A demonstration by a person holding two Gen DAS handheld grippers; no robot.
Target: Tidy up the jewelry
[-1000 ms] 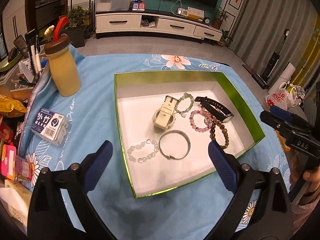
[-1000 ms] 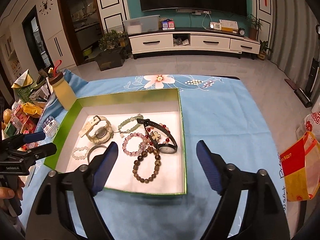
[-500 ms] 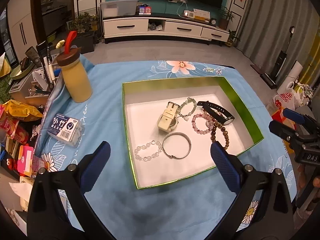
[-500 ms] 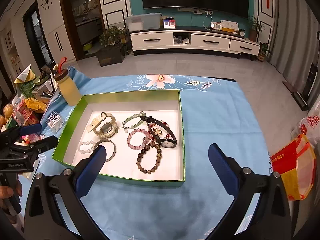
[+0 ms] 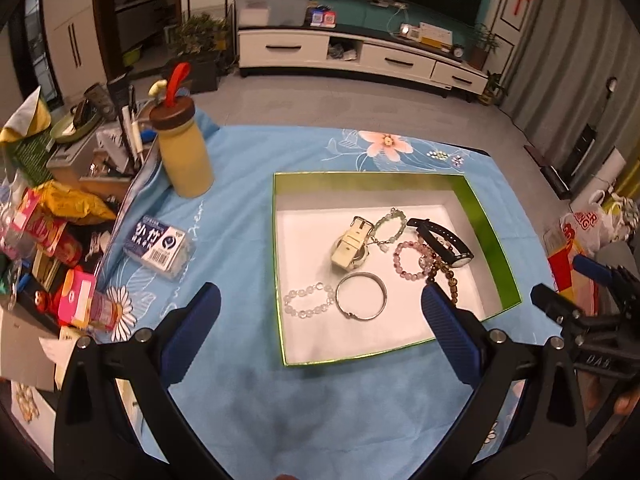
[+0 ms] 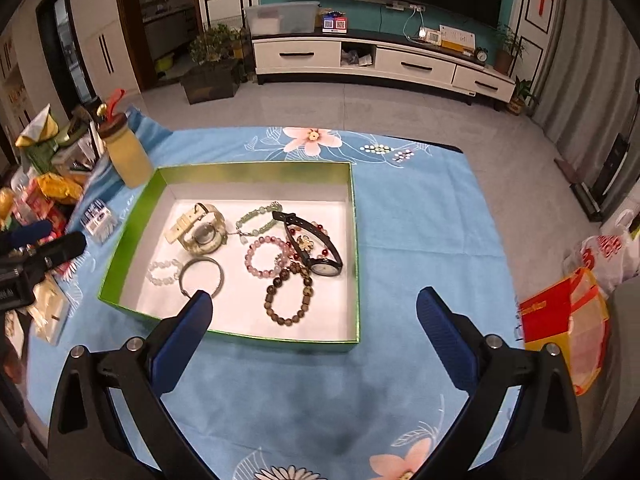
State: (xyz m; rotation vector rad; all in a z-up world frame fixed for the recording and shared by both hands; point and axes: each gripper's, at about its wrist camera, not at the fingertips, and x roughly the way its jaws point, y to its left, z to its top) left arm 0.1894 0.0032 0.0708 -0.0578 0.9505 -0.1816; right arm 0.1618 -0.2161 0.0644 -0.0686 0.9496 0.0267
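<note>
Jewelry is lying light, loose and tangled in the box; grip single bands. Both tongs are gaping wide, holding nothing.

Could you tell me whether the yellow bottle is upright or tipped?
Upright: the yellow bottle stands on the blue cloth, brown cap on top.

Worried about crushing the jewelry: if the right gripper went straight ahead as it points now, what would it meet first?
Probably the near green wall of the box, or the white floor just behind it near the brown bead bracelet; depth is unclear. The right gripper has open, empty jaws.
</note>
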